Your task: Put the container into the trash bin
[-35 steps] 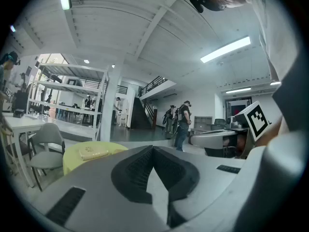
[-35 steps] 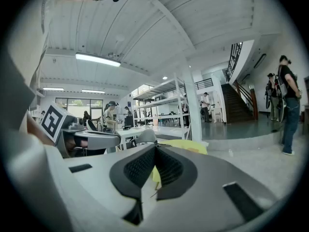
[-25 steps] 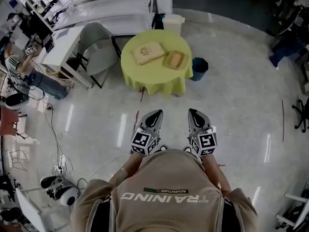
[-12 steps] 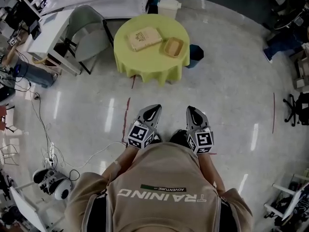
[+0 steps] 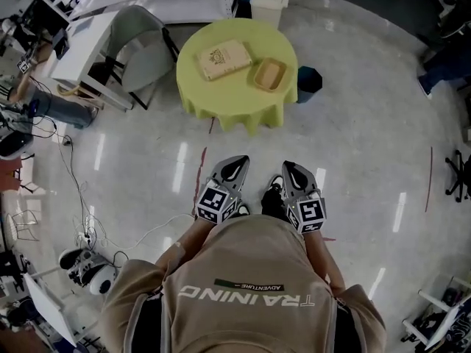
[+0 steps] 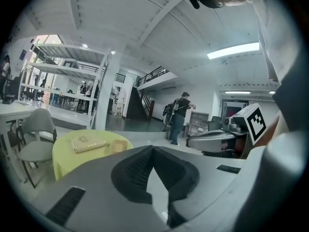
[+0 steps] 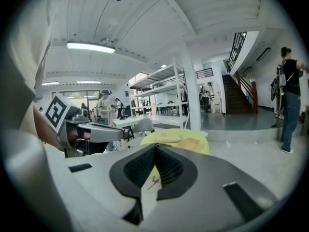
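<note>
A tan open container (image 5: 269, 74) sits on the right part of a round table with a yellow cloth (image 5: 221, 101), beside a flat beige box (image 5: 224, 59). A dark blue trash bin (image 5: 309, 84) stands on the floor at the table's right edge. My left gripper (image 5: 237, 160) and right gripper (image 5: 291, 166) are held side by side in front of the person's chest, well short of the table, pointing at it. Both are shut with nothing between the jaws. The left gripper view shows the container (image 6: 118, 145) far off, and so does the right gripper view (image 7: 189, 142).
A grey chair (image 5: 143, 57) and white desks stand left of the table, and a white bin (image 5: 266, 6) stands behind it. Cables and a round device (image 5: 90, 274) lie on the floor at the left. A person (image 6: 179, 117) stands far across the hall.
The view has shifted as the person steps toward the table. Both grippers stay shut and side by side, a little lower. A dark shoe now shows between them.
</note>
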{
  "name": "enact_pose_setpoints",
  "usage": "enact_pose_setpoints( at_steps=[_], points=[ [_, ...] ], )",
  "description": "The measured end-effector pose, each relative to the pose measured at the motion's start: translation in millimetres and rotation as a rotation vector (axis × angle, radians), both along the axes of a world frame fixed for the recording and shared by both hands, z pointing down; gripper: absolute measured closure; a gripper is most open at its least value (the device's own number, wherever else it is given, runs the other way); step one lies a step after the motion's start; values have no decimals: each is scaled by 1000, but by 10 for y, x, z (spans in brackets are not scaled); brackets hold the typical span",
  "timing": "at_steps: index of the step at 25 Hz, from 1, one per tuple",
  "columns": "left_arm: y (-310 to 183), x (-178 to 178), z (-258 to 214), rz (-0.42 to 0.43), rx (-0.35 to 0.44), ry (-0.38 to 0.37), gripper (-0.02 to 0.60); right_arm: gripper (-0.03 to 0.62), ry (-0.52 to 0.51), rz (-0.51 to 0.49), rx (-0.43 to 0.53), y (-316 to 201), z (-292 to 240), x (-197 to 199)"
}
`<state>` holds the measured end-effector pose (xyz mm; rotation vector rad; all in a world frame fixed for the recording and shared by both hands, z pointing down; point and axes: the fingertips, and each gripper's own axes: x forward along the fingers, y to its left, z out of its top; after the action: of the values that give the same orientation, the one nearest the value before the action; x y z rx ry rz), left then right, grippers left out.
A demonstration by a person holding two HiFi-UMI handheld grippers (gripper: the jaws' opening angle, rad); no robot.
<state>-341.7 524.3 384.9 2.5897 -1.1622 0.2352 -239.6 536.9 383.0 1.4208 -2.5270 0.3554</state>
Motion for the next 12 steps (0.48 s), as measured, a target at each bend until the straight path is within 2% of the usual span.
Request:
enact_pose_setpoints(
  at_steps=[4,8,12],
  points=[
    [-387,232,-97,-25,4,-21,580,597,-14,-80,12,-361,-48,167],
    [-802,447,-165,-69,5,-32,580,597,-57,-122,12,-741,-95,374],
    [-1084,663,-171,-119,-13,-36,580,597,-60,-165,-1,-1024,-55,595]
  ],
)
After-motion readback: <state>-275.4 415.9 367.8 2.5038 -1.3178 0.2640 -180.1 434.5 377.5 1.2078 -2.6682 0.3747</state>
